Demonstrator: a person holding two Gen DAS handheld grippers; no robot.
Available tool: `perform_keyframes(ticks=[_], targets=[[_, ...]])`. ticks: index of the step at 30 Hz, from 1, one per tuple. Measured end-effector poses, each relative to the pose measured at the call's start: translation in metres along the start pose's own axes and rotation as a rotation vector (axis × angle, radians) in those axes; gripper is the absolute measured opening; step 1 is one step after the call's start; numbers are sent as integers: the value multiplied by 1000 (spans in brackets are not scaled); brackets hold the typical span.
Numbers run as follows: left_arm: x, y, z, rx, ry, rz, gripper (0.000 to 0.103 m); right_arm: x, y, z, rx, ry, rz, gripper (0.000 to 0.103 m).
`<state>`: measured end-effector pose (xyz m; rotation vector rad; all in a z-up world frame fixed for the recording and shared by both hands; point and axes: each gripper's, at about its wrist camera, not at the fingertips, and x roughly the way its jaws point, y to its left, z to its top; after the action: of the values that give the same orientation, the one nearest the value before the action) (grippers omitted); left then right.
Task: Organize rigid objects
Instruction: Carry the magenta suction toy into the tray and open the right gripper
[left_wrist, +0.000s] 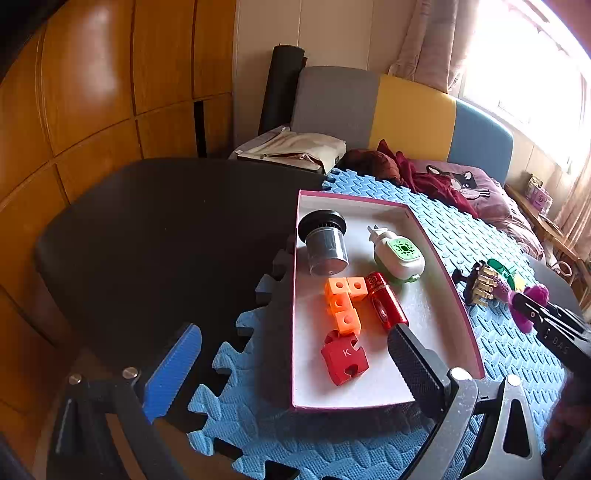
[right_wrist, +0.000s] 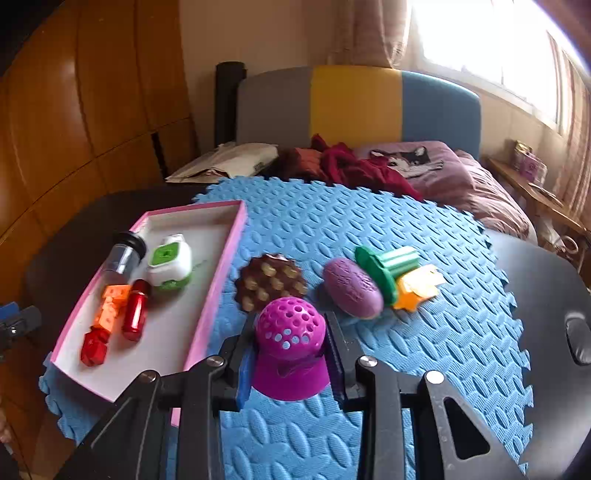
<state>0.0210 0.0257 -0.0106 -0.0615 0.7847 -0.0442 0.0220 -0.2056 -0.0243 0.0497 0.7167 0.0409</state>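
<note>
Right wrist view: right gripper (right_wrist: 290, 354) fingers clamp the purple perforated dome (right_wrist: 290, 347), hiding its sides.

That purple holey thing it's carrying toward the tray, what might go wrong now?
The right tool pinches only the flared base of the purple dome, so it might slip out. The pink tray already holds several items along its left side; a careless drop could knock the red tube.
</note>
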Motion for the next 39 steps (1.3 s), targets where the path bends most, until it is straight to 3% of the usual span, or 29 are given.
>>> perform_keyframes(ticks=[7, 12, 20, 30, 39], targets=[[5, 16, 0, -50, 5, 9, 102, 20, 53, 18, -95, 46, 94, 33], [12, 29, -1, -85, 23, 20, 102, 55, 72, 23, -131, 146, 111, 33], [19, 35, -4, -85, 40, 35, 102, 103, 89, 11, -154, 220, 99, 33], [16, 29, -3, -61, 35, 39, 102, 72, 83, 10, -106, 115, 162, 43], [8, 13, -2, -23, 24, 12, 102, 33, 71, 10, -85, 41, 143, 43]])
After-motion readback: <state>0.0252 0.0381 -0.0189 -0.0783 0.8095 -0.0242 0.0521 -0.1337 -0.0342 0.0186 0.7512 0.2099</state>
